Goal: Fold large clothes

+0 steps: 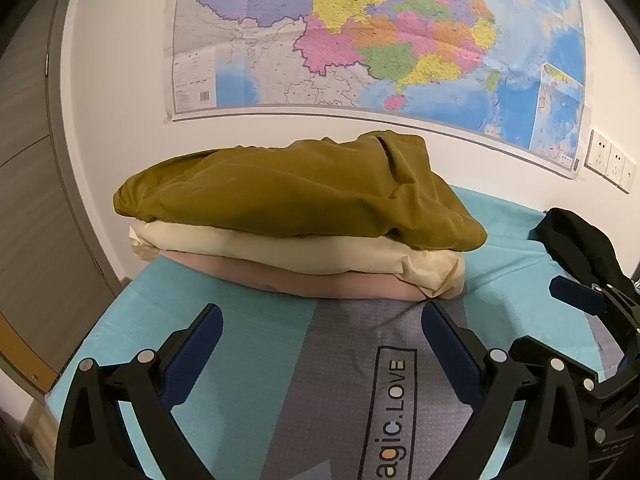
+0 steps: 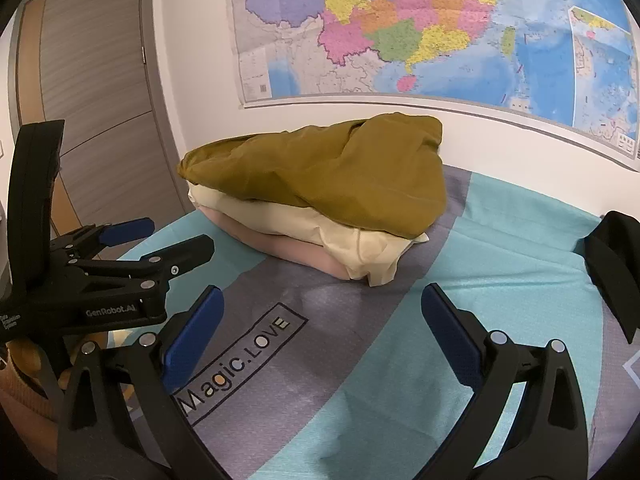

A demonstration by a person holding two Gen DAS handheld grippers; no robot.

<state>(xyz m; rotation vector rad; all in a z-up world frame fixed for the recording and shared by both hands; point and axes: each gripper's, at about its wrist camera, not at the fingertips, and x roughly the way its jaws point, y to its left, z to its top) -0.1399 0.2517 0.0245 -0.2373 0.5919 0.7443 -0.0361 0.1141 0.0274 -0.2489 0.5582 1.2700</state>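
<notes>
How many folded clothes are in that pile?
3: the olive-brown garment on top, the cream garment under it, and the pink garment at the bottom. More could be hidden inside the stack.

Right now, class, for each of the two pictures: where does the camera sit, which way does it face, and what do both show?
Left wrist view: sits on the left tongs, faces the pile of folded clothes and wall map; right tongs show beside it.
Right wrist view: sits on the right tongs, faces the same pile from further right; left tongs show.
Shared: pile, map, bed sheet, black garment.
</notes>
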